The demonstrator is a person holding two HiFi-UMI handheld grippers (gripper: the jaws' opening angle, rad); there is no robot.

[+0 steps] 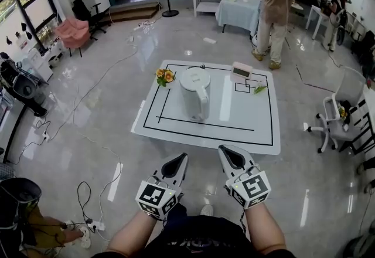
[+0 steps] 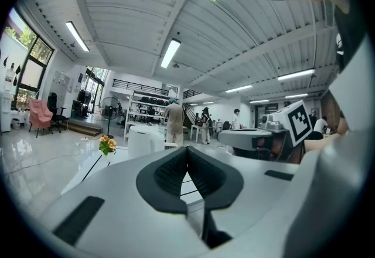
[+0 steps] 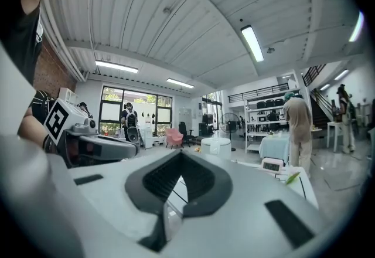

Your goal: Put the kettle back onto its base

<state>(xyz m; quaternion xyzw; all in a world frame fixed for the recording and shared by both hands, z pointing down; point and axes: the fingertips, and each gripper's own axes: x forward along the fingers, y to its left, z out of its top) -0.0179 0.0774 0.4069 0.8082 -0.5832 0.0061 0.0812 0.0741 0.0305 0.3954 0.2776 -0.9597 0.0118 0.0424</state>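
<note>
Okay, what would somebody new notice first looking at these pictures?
A white kettle stands upright in the middle of the low white table, orange flowers at its left. Nearer the camera, the left hand-held gripper and right hand-held gripper hover shut and empty, short of the table.

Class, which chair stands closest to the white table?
The white swivel chair on the right, just off the edge of the table; the pink armchair and black office chair stand far off by the windows.
</note>
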